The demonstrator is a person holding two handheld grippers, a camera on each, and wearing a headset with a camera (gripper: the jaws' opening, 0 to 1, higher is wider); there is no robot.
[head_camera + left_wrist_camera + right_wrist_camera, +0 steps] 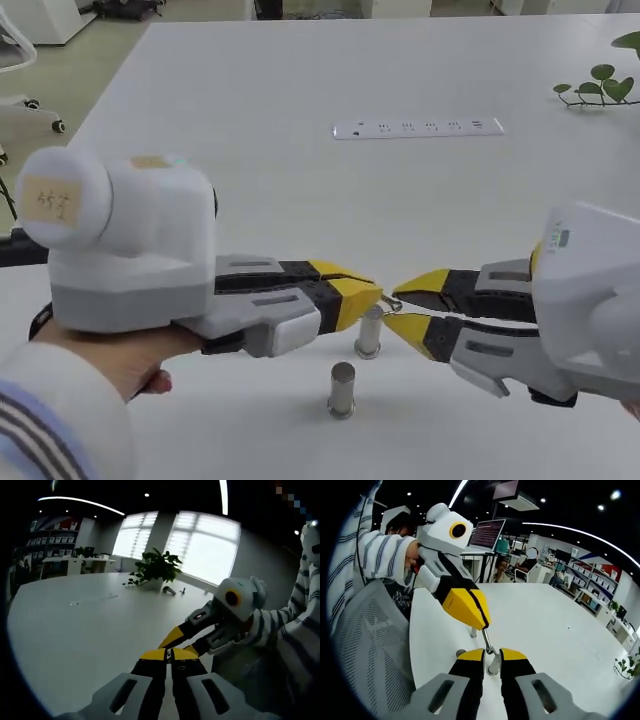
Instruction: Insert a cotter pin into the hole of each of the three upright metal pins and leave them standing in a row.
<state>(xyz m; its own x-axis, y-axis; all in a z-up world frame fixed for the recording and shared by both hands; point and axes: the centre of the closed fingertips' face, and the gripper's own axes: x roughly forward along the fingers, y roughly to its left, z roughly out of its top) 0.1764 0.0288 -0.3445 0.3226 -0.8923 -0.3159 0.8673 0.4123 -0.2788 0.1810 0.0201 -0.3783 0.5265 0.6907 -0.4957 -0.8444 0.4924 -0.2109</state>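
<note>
Two short steel pins stand upright on the white table, one (pixel 368 332) just under the gripper tips and one (pixel 342 390) nearer me. The right gripper view has three of them: (pixel 495 666), (pixel 461 653), (pixel 474 631). My left gripper (pixel 372 291) is shut on a thin cotter pin (pixel 487 641), which sticks out of its yellow tip. The pin's free end reaches into the gap of my right gripper (pixel 491 653), whose jaws stand a little apart around it. Both grippers meet tip to tip above the farther steel pin.
A white power strip (pixel 418 128) lies at the back of the table, and a small plant (pixel 600 85) sits at the far right edge. A grey mesh chair (pixel 375 645) stands by the table's near side.
</note>
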